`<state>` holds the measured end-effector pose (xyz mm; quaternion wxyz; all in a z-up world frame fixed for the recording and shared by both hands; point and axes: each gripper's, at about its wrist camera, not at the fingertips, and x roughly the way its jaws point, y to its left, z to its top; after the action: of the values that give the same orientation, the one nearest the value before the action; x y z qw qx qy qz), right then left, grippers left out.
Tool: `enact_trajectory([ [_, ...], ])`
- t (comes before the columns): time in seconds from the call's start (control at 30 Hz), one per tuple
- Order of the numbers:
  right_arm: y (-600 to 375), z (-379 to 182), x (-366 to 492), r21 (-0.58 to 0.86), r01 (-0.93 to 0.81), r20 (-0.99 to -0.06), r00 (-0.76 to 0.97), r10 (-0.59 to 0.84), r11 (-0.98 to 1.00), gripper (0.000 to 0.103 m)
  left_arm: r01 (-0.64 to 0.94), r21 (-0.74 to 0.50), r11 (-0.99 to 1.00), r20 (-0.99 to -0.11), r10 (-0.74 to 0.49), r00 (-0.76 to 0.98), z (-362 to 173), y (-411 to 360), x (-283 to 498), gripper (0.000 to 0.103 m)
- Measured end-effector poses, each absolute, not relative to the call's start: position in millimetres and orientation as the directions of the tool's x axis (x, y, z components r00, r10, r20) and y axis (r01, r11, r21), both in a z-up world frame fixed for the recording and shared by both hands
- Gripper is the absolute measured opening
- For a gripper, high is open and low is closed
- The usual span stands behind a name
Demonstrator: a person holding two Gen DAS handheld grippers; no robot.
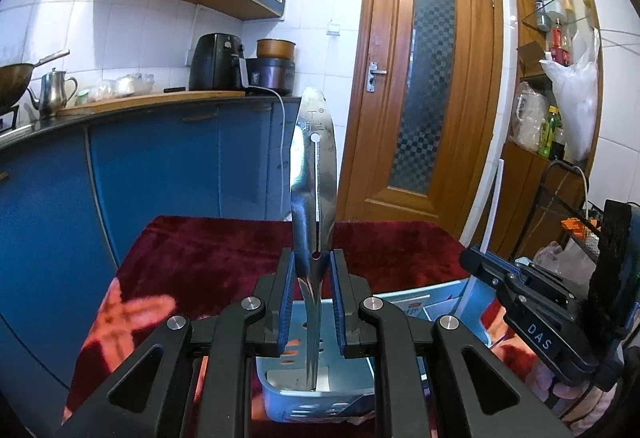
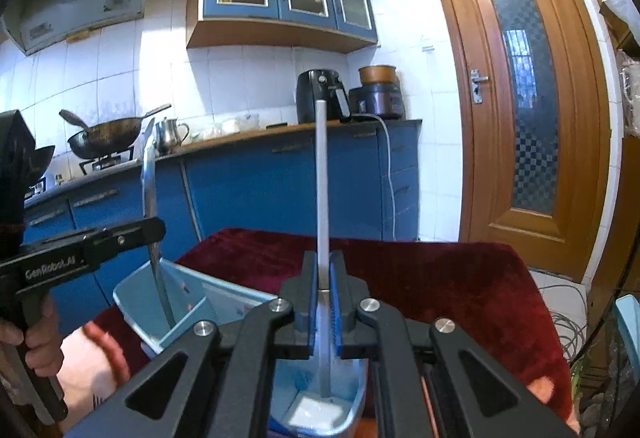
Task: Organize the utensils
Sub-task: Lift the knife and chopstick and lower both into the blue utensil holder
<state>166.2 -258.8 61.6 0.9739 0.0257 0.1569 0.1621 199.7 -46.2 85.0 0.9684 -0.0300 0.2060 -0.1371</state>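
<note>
My left gripper (image 1: 313, 258) is shut on a steel spatula-like utensil (image 1: 314, 158), held upright with its lower end down in a light blue utensil holder (image 1: 280, 394). The same utensil (image 2: 149, 174) and left gripper (image 2: 154, 228) show at the left of the right wrist view. My right gripper (image 2: 324, 258) is shut on a long grey stick-like utensil (image 2: 322, 178), held upright, its lower end inside another compartment of the blue holder (image 2: 352, 398).
The holder stands on a table under a dark red velvet cloth (image 1: 224, 250). Beyond it are blue kitchen cabinets (image 1: 160, 166), a counter with an air fryer (image 1: 216, 62) and kettle (image 1: 54, 92), and a wooden door (image 1: 424, 86). A cluttered shelf (image 1: 556, 78) stands on the right.
</note>
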Motion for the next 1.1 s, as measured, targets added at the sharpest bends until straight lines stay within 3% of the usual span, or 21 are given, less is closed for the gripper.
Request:
enact_trajectory([
  [0.5, -251.3, 54.1, 155.1, 0.031, -0.331, -0.326, 0.889, 0.323, 0.943, 0.007, 0.268, -0.1, 0.958, -0.418, -0.285, 0.863, 65.3, -58.1, 200.9, 0.017],
  [0.93, -241.7, 55.6, 153.1, 0.034, -0.309, -0.416, 0.86, 0.295, 0.95, 0.007, 0.293, -0.094, 0.951, -0.46, -0.303, 0.835, 63.6, -61.7, 188.5, 0.017],
  [1.03, -242.7, 56.4, 151.0, 0.054, -0.301, -0.443, 0.847, 0.293, 0.952, 0.013, 0.3, -0.084, 0.95, -0.474, -0.303, 0.827, 63.6, -63.5, 185.0, 0.019],
  [1.1, -246.1, 57.0, 147.4, 0.075, -0.299, -0.449, 0.842, 0.3, 0.951, 0.018, 0.305, -0.068, 0.95, -0.482, -0.299, 0.824, 63.9, -64.4, 180.0, 0.025],
])
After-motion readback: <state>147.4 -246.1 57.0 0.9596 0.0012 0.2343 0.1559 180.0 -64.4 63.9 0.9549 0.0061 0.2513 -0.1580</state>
